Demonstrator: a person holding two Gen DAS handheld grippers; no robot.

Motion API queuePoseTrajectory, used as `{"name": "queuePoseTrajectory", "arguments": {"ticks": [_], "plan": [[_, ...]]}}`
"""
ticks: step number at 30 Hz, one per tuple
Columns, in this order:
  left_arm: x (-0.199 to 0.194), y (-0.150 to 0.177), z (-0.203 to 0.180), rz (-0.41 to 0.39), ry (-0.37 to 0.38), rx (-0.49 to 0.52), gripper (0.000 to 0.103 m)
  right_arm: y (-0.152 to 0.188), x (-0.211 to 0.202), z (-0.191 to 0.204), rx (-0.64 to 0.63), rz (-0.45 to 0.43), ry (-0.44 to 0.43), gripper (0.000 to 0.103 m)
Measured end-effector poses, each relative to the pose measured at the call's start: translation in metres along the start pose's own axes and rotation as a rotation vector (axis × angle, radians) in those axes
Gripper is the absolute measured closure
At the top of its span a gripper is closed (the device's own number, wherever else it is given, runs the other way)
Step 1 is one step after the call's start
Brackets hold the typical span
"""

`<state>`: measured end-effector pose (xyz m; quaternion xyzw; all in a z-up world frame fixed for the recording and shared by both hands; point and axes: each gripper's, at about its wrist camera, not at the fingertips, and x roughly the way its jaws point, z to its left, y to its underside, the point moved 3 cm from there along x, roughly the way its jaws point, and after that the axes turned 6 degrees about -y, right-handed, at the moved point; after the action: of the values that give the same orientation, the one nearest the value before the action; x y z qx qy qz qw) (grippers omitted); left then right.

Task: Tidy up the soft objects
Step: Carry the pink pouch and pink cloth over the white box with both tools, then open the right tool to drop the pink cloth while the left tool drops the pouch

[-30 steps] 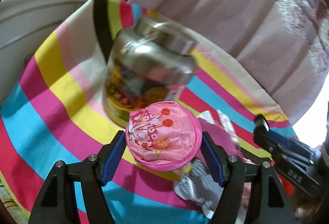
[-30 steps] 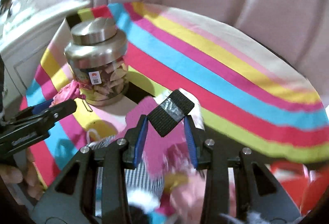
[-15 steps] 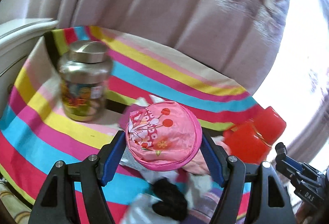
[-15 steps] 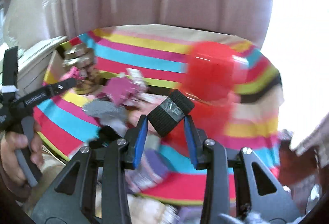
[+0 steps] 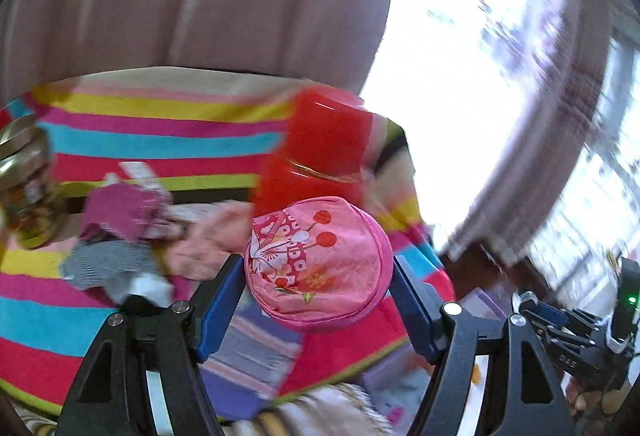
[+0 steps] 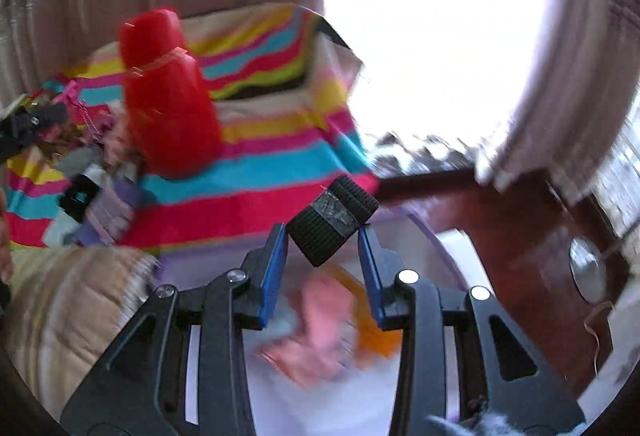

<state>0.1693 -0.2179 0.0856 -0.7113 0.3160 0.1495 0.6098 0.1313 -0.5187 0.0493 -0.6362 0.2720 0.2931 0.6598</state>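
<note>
Mid-task, both grippers loaded. Left gripper (image 5: pixel 318 286) clamped on a round pink fabric pouch (image 5: pixel 318 262) with floral print, held up above the striped cloth (image 5: pixel 160 145). Right gripper (image 6: pixel 322 256) pinched on a rolled black ribbed band (image 6: pixel 333 218), tilted between the blue pads (image 6: pixel 274 272), hanging over a pale lilac-rimmed bin (image 6: pixel 430 232).

Judged done so far: some soft pieces already in the bin, a pink fabric item (image 6: pixel 320 336) and something orange (image 6: pixel 374 332) under the right gripper, both blurred, not identifiable beyond colour.

Judged left: drop of band and pouch, plus the loose pile on the cloth: magenta piece (image 5: pixel 124 209), grey checked piece (image 5: pixel 108 266), pale pink piece (image 5: pixel 208 240), purple striped piece (image 5: pixel 248 348). Exact count unclear, heavy motion blur.

Hard items on the cloth, probably not part of the sort: red plastic container (image 6: pixel 168 95), glass jar with metal lid (image 5: pixel 24 179) at the left edge.

Writing: nothing readable on pouch, band or jar. Small pale marking on the right gripper's body at the lower right of the left wrist view, too blurred to read.
</note>
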Motion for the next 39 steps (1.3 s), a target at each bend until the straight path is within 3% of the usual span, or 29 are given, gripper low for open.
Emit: {"name": "queuePoseTrajectory", "arguments": {"ticks": [7,22,27,32,39], "plan": [[0.015,0.019,-0.085,0.084,0.116,0.152,0.030,0.047,0.001,-0.051,0.091,0.080,0.071,0.063],[0.060,0.041,-0.203,0.199,0.219,0.295,0.030,0.101,0.007,-0.078,0.160,0.175,0.013,0.061],[0.072,0.050,-0.240,0.219,0.273,0.334,0.028,0.103,0.003,-0.083,0.174,0.155,0.005,0.042],[0.091,0.057,-0.251,0.267,0.272,0.350,0.027,0.103,-0.005,-0.090,0.202,0.125,-0.008,0.041],[0.081,0.045,-0.226,0.205,0.276,0.296,0.025,0.095,-0.011,-0.085,0.206,0.088,0.007,0.041]]}}
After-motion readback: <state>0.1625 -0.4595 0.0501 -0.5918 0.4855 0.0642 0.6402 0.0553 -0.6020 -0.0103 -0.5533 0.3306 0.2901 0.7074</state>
